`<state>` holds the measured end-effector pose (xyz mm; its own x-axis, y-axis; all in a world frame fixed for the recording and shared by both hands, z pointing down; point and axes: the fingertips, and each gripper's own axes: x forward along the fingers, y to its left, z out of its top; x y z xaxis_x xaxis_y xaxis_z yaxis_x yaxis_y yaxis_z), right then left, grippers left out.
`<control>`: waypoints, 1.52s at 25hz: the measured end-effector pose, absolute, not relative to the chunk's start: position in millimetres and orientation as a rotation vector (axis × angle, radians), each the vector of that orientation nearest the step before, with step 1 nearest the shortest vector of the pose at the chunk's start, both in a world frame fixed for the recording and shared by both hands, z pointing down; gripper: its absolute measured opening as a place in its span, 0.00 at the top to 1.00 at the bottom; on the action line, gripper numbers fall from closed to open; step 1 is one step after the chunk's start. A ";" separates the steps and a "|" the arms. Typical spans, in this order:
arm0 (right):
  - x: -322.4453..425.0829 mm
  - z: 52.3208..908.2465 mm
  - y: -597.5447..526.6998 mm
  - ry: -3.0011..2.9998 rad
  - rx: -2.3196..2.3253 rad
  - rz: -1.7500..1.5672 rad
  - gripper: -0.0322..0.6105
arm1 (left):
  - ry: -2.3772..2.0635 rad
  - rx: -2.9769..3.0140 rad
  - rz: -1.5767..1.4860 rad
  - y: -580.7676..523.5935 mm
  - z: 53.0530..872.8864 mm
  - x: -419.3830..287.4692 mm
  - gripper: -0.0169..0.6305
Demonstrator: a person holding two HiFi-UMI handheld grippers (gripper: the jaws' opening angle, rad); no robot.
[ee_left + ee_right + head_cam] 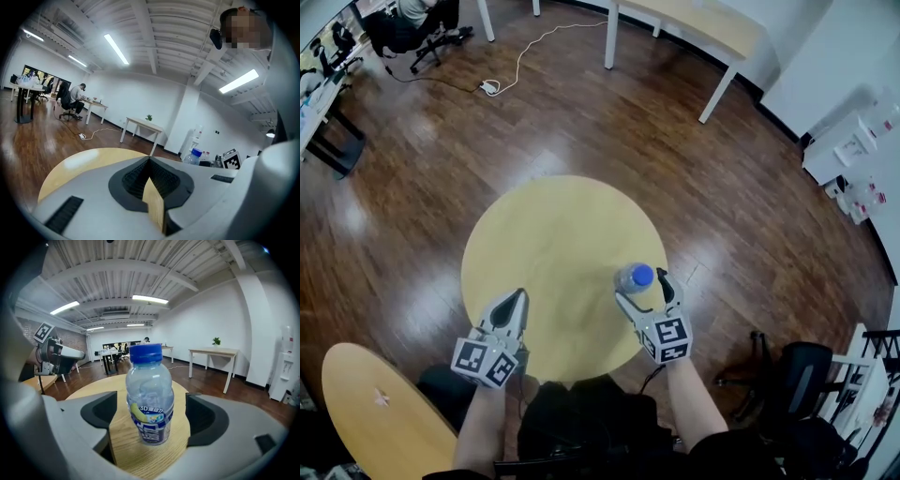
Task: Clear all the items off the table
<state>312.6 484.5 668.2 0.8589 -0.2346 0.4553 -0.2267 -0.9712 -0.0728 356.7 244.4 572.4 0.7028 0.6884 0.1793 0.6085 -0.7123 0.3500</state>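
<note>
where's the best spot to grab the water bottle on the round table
Take the water bottle by its middle, at the label band, coming in level from the person's side. It stands upright on the round table, and the open right gripper has one jaw each side without touching.

Your head camera looks steeply down on the table (553, 234); both gripper cameras skim low across it, sharing the bottle (150, 399).
</note>
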 end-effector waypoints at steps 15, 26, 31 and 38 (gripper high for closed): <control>332.1 713.3 482.3 0.403 -2.946 -0.873 0.32 | 0.933 2.643 0.512 238.7 597.5 360.2 0.97; 329.5 675.2 479.7 0.388 -2.989 -0.800 0.37 | 0.905 2.667 0.405 217.2 565.4 354.8 0.97; 331.2 613.1 470.4 0.440 -3.067 -0.650 0.37 | 0.893 2.674 0.270 200.8 529.8 351.3 0.97; 331.7 550.0 416.5 0.561 -3.088 -0.470 0.37 | 0.788 2.730 0.104 129.4 488.0 320.8 0.97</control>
